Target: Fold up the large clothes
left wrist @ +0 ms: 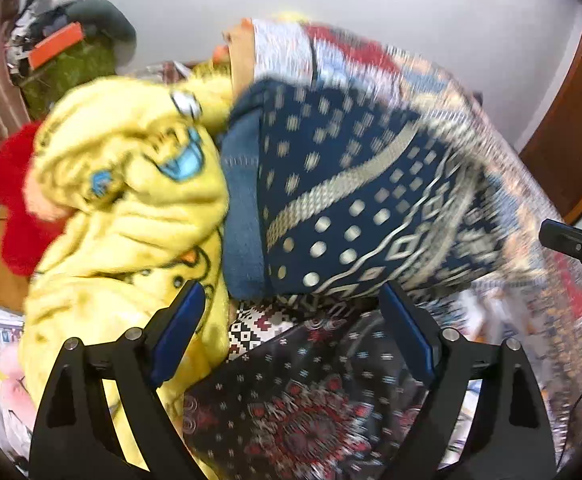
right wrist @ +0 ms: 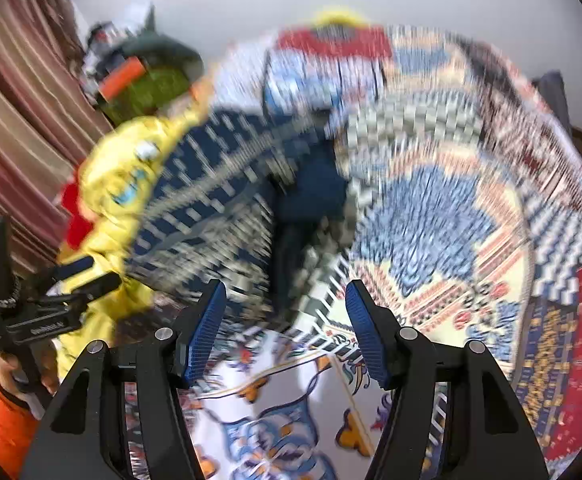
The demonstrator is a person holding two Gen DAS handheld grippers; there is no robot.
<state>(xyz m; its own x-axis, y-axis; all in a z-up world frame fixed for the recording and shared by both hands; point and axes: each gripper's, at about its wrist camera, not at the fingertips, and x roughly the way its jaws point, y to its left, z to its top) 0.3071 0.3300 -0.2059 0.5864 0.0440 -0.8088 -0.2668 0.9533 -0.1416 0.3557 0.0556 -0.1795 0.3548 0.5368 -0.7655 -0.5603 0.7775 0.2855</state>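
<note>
A navy knit garment [left wrist: 351,200] with cream dots and bands and a denim-blue edge lies bunched on the bed, also seen blurred as the navy garment [right wrist: 219,200] in the right wrist view. My left gripper [left wrist: 290,292] hovers just short of it over a dark red-patterned cloth [left wrist: 299,412], open wide, nothing between its blue pads. My right gripper [right wrist: 286,286] is open too, empty, above the bedspread [right wrist: 431,220] beside the garment. In the right wrist view the left gripper [right wrist: 103,271] shows at the left, held by a hand [right wrist: 7,364].
A yellow fleece item [left wrist: 131,208] is heaped left of the garment, with something red [left wrist: 11,200] beyond it. A pile with a green cushion [left wrist: 71,72] stands at the back left by a striped curtain [right wrist: 23,120]. A white wall [left wrist: 371,0] is behind the bed.
</note>
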